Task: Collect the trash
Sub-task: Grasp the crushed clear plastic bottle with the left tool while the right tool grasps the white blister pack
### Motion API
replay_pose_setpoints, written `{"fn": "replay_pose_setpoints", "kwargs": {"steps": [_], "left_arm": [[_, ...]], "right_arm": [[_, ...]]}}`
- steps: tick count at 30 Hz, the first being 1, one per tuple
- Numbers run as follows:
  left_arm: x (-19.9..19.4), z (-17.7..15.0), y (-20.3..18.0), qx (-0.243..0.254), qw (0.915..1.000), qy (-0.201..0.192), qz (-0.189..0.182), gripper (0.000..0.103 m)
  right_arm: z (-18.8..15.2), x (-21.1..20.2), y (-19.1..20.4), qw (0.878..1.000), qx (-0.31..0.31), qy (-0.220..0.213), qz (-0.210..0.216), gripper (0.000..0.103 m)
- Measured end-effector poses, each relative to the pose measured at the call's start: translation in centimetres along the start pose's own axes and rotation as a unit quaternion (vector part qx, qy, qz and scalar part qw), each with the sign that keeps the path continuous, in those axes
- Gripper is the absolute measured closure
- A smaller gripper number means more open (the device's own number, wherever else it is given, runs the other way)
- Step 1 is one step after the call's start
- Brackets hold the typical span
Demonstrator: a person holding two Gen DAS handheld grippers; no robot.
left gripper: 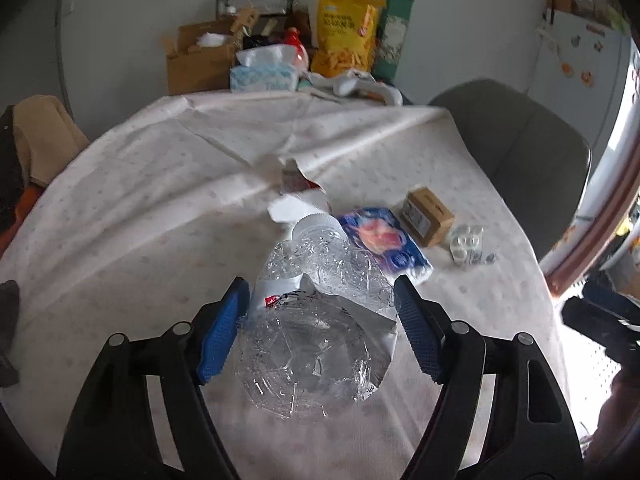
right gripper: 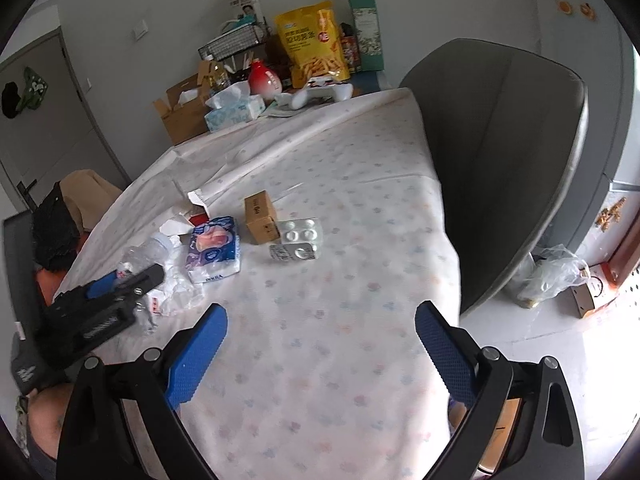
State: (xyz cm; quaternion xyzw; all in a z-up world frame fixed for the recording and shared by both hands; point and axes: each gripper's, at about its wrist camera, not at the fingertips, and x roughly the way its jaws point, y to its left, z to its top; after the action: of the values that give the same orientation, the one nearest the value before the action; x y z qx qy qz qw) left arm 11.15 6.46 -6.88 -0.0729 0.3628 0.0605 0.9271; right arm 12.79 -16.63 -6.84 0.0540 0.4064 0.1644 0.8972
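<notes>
A crushed clear plastic bottle point(left gripper: 316, 320) lies on the white tablecloth, between the blue pads of my left gripper point(left gripper: 320, 292), whose jaws stand wide on either side of it without clearly squeezing it. Beyond it lie torn white and red packaging point(left gripper: 298, 196), a blue tissue pack point(left gripper: 384, 240), a small brown box point(left gripper: 428, 216) and blister packs point(left gripper: 466, 242). In the right wrist view my right gripper point(right gripper: 320, 320) is open and empty above the cloth. There the bottle point(right gripper: 156, 264), tissue pack point(right gripper: 214, 248), box point(right gripper: 262, 218) and blister packs point(right gripper: 300, 240) lie ahead-left, with the left gripper point(right gripper: 120, 292) over the bottle.
A grey chair point(right gripper: 500, 152) stands at the table's right side. At the far end are a cardboard box point(right gripper: 182, 112), tissue box point(right gripper: 234, 110), yellow snack bag point(right gripper: 314, 42) and green carton point(right gripper: 366, 28). A plastic bag point(right gripper: 552, 276) sits on the floor at right.
</notes>
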Motion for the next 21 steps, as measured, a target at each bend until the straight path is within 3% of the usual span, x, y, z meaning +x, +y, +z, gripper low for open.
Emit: {"fn": "replay_pose_setpoints", "kwargs": {"steps": [8,21], "left_arm": [[-2.1,0.6,2.7,-0.019,0.9992,-0.028,0.021,0.029],[-1.2,-0.6,7.5,-0.094,0.9934,-0.025,0.060,0.029]], "right_arm": [[1.5,3.4,1.4,1.000,-0.012,0.022,0.004,0.020],[3.3,8.4,3.2,0.998,-0.036,0.047,-0.015,0.026]]}}
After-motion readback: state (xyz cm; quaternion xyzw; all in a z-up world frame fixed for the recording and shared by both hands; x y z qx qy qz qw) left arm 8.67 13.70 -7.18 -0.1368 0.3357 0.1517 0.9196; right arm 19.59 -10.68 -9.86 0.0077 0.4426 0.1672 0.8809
